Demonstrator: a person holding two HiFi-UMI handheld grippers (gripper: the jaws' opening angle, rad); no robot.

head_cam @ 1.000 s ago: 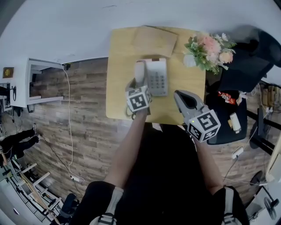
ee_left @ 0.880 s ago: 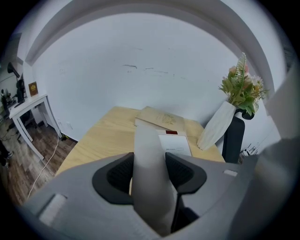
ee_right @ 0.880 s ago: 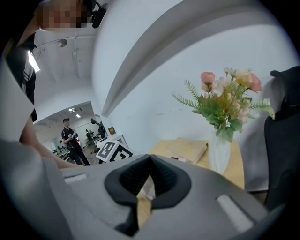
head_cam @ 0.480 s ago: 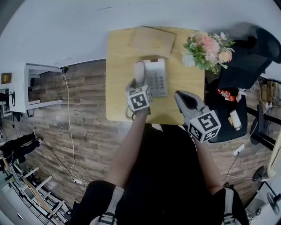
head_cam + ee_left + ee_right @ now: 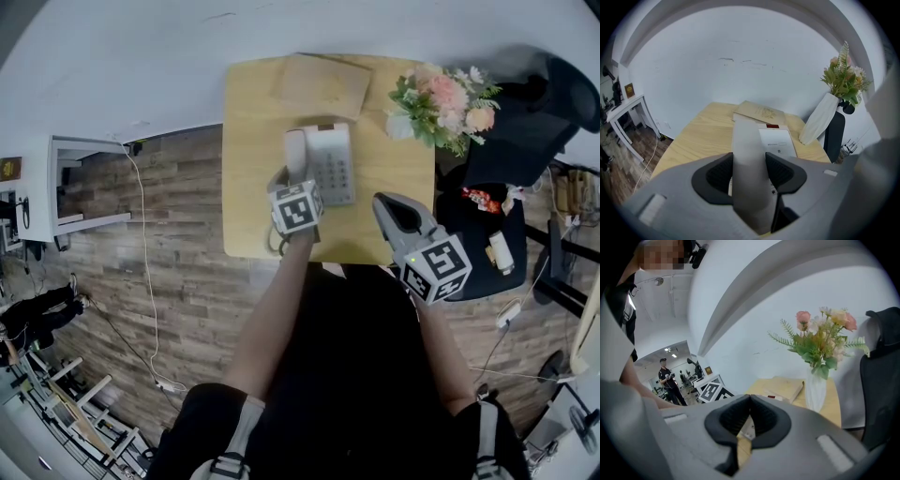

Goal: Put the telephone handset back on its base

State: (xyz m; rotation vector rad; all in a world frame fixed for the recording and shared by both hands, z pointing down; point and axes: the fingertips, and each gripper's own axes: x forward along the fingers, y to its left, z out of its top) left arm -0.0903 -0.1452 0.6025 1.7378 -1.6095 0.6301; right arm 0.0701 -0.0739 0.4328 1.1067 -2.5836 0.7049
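Note:
On the wooden table (image 5: 253, 122) stands the grey telephone base (image 5: 333, 164), its keypad showing. My left gripper (image 5: 292, 180) is shut on the light grey handset (image 5: 297, 150), which lies lengthwise along the base's left side. In the left gripper view the handset (image 5: 749, 145) runs forward between the black pads (image 5: 719, 176), beside the base's white label (image 5: 777, 141). Whether it rests on the base I cannot tell. My right gripper (image 5: 386, 208) hovers at the table's near right edge; its pads (image 5: 764, 416) meet with nothing between them.
A tan book (image 5: 322, 84) lies at the table's far edge behind the phone. A white vase of pink flowers (image 5: 441, 98) stands at the far right corner. A black chair (image 5: 525, 131) sits right of the table. A white wall is behind.
Almost nothing has changed. The left gripper keeps its hold on the handset at the base's left side, and the right gripper has stayed in place.

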